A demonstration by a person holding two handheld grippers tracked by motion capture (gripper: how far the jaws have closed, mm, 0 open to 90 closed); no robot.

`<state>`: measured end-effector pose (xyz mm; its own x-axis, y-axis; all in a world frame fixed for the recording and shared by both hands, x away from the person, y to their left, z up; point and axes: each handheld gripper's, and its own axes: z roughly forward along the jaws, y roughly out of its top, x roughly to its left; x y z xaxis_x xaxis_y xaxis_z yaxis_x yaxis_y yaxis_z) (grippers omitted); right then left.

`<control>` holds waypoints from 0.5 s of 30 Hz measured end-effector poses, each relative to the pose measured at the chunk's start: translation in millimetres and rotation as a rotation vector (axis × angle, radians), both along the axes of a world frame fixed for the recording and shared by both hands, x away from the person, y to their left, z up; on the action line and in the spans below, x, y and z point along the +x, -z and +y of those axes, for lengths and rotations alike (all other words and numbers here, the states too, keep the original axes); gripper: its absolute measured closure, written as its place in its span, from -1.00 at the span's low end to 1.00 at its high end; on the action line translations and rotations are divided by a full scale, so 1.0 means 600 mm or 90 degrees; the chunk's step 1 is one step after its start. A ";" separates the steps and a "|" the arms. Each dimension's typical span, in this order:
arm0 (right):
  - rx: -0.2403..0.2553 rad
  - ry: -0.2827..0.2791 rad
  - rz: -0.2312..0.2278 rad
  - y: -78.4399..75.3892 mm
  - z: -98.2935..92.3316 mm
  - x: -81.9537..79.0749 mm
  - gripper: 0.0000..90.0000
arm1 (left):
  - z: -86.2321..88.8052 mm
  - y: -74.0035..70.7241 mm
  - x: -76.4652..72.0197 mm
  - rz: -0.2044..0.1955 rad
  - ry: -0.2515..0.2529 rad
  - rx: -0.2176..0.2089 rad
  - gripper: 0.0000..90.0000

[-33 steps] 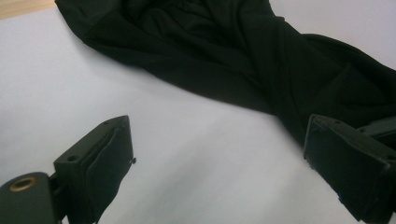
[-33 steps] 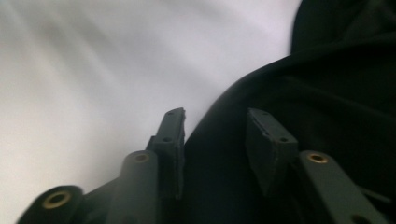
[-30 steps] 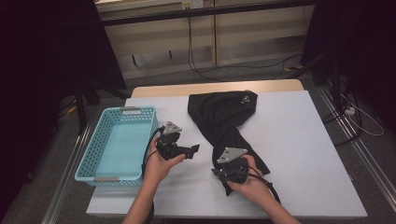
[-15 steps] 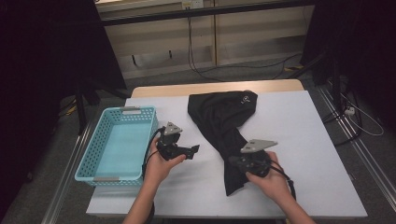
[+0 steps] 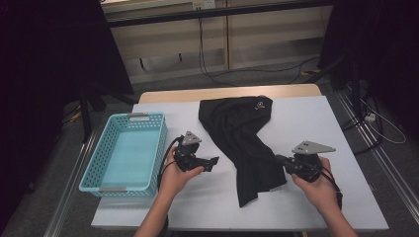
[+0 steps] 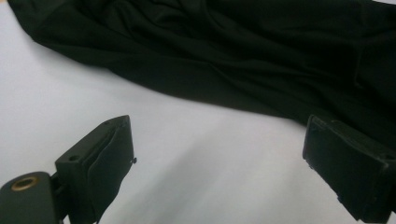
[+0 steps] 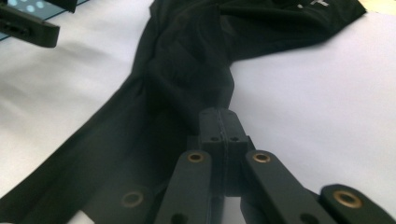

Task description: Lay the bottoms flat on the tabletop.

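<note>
A black garment [image 5: 242, 133] lies crumpled across the middle of the white table [image 5: 341, 133], a small white logo at its far end. My right gripper [image 5: 282, 162] is at the garment's near right edge, its jaws pressed together with a fold of the black fabric [image 7: 187, 70] pinched at their tips [image 7: 219, 116]. My left gripper [image 5: 213, 161] hovers left of the garment, pointing toward it. Its jaws stand wide apart [image 6: 219, 135] over bare table, with the garment [image 6: 233, 56] just beyond them and nothing between them.
A light blue plastic basket [image 5: 94, 170] stands empty at the table's left side, close to the left hand. One jaw of the left gripper [image 7: 28, 28] crosses the right gripper view's top left corner. Cables run over the floor behind the table.
The right hand has moved to the right and slightly up, dragging the garment's near edge with it, so the lower part now spreads wider. The left hand has stayed put.
</note>
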<state>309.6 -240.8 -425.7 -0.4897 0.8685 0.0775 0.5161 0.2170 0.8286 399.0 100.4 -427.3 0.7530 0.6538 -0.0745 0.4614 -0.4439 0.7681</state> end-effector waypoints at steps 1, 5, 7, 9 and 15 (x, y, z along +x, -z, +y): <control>0.000 0.004 0.001 0.002 -0.003 0.001 1.00 | -0.003 0.003 0.000 0.001 0.003 0.001 -0.81; -0.014 0.004 0.016 0.013 -0.002 0.003 1.00 | -0.011 0.013 0.002 0.008 0.009 0.012 -0.80; -0.017 0.006 0.018 0.014 -0.003 0.002 1.00 | -0.014 0.015 -0.001 0.003 0.009 0.012 -0.80; -0.017 0.009 0.018 0.013 -0.004 -0.001 1.00 | -0.018 0.015 -0.003 0.003 0.015 0.012 -0.80; -0.038 0.014 0.011 0.008 -0.006 -0.006 1.00 | -0.039 0.021 -0.012 0.015 0.036 0.013 -0.80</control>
